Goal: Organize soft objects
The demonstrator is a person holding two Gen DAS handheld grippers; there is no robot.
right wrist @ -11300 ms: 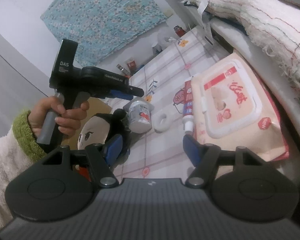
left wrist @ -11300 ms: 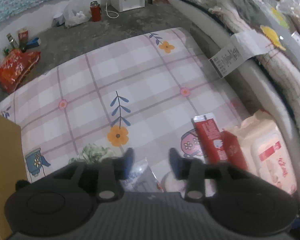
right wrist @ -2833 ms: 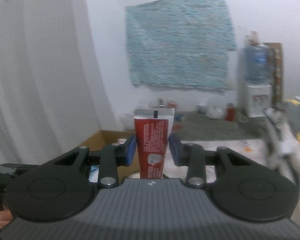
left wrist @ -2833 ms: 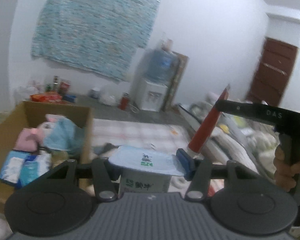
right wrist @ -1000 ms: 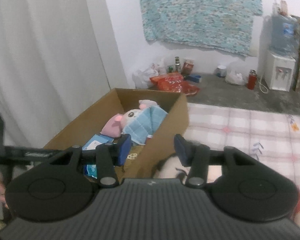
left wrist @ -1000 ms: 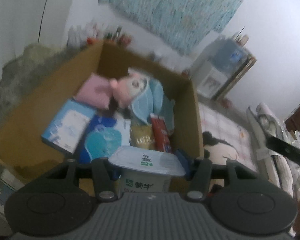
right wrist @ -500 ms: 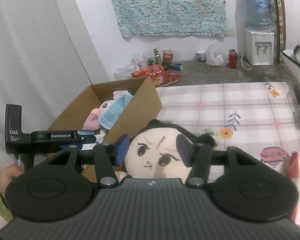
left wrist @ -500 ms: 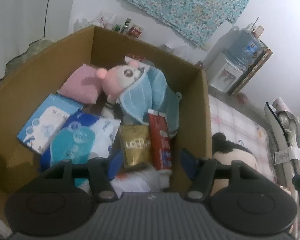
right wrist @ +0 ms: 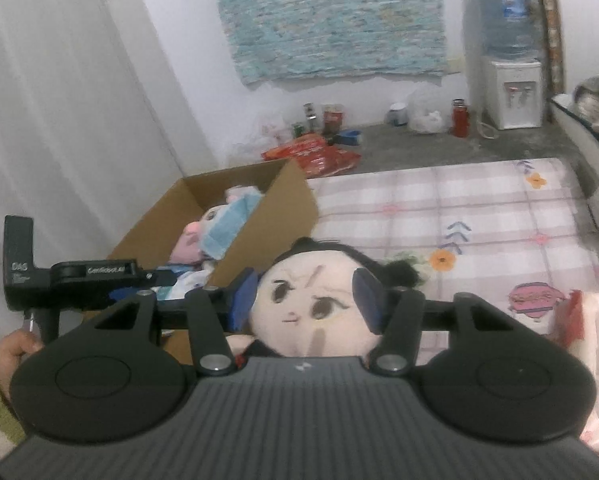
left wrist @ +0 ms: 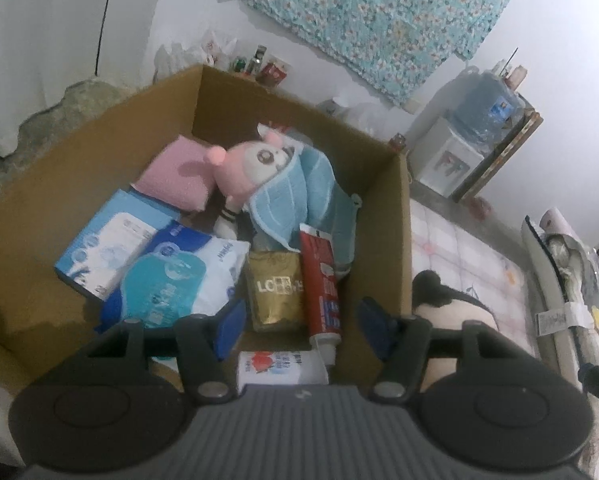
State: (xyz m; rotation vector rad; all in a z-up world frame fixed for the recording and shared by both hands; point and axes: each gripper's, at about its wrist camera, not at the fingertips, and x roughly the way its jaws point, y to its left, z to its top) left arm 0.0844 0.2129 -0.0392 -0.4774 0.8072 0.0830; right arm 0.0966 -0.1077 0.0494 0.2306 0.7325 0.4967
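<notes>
Doll (right wrist: 311, 304) with the black hair and drawn face is what we go for next: it lies on the checked mattress (right wrist: 479, 208), right against the outer wall of the cardboard box (left wrist: 383, 240), face up toward our right gripper (right wrist: 305, 300). That gripper sits low over it, blue fingers (right wrist: 243, 300) spread to either side of the head; we can't confirm the pads are pressing yet, so we call it spread. Head is roughly round, so no long axis to line up. Our left gripper (left wrist: 301, 326) hangs over the box, jaws opening with nothing between them; a white tub (left wrist: 281, 368) lies just below it beside the red tube (left wrist: 321, 284). Right hand is clearly nearer the doll. Likely move: close on the head, lift, swing left over the box wall.
</notes>
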